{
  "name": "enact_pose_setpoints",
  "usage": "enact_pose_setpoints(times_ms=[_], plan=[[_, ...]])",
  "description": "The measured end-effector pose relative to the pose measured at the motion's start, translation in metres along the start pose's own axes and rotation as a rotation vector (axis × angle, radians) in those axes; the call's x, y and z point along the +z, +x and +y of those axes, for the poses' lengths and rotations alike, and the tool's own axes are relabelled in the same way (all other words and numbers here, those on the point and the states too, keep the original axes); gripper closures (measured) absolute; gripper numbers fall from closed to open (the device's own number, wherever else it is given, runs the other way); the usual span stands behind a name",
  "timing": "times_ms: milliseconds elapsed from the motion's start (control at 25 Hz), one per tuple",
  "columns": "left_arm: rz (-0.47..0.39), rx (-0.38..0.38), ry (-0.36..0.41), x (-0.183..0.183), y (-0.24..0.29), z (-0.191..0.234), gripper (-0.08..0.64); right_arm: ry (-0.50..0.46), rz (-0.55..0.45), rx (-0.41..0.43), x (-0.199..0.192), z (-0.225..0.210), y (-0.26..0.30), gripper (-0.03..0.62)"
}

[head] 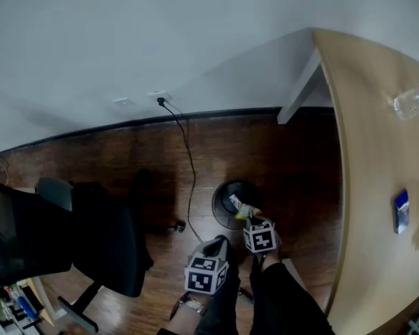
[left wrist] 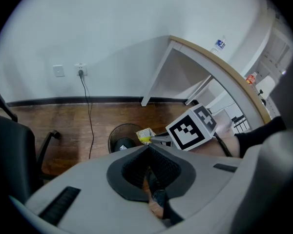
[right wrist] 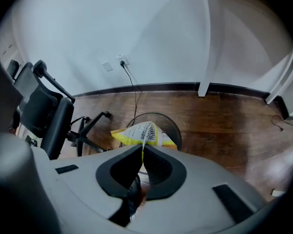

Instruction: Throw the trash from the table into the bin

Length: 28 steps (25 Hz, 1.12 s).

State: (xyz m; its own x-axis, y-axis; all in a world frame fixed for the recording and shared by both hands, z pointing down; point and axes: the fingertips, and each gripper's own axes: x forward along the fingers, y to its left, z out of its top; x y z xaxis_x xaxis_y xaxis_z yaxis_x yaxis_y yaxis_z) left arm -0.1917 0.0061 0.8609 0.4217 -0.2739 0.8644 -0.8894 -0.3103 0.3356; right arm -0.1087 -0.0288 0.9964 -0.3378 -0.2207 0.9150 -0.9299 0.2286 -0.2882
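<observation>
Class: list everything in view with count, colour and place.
bin: 1, black, on floor
wrapper: 1, yellow-white, held over bin
table: 1, light wood, at right
bottle: 1, clear, on table
blue item: 1, blue, on table
chair: 1, black, at left
cable: 1, black, wall to floor
sockets: 2, white, on wall
left gripper: 1, grey, fingers together, empty
right gripper: 1, grey, fingers shut on wrapper
legs: 2, dark, bottom centre

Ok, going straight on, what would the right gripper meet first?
Likely the bin, at its open mouth: the right gripper, shut on a yellow wrapper, points at it; depth unclear.
</observation>
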Motion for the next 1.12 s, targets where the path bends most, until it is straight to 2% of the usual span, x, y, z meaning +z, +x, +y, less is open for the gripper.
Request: enact_pose_setpoints(times_ms=[160,200,280,600,840,1120], plan=[[0.013,0.004,-0.008,-0.005,0.003,0.005,0.555,0.016,-0.012,-0.006,0.007,-0.001,0.017,0.572],[0.015,0.002,-0.009,-0.006,0.004,0.005,0.555,0.019,-0.013,-0.003,0.009,-0.001,0.02,0.549],[0.016,-0.005,-0.011,-0.007,0.004,0.006,0.555,0.023,-0.007,0.029,0.012,0.007,0.024,0.404],[0.017,0.0,-0.008,-0.006,-0.007,-0.007,0.555,0.009,-0.037,0.056,0.015,0.017,-0.003,0.4],[-0.02,-0.06,0.021,0.007,-0.049,-0.036,0.555,0.013,-0.116,0.107,0.026,0.039,-0.086,0.4],[-0.088,-0.137,0.133,0.032,-0.124,-0.081,0.557,-0.057,-0.232,0.124,0.034,0.06,-0.224,0.4]])
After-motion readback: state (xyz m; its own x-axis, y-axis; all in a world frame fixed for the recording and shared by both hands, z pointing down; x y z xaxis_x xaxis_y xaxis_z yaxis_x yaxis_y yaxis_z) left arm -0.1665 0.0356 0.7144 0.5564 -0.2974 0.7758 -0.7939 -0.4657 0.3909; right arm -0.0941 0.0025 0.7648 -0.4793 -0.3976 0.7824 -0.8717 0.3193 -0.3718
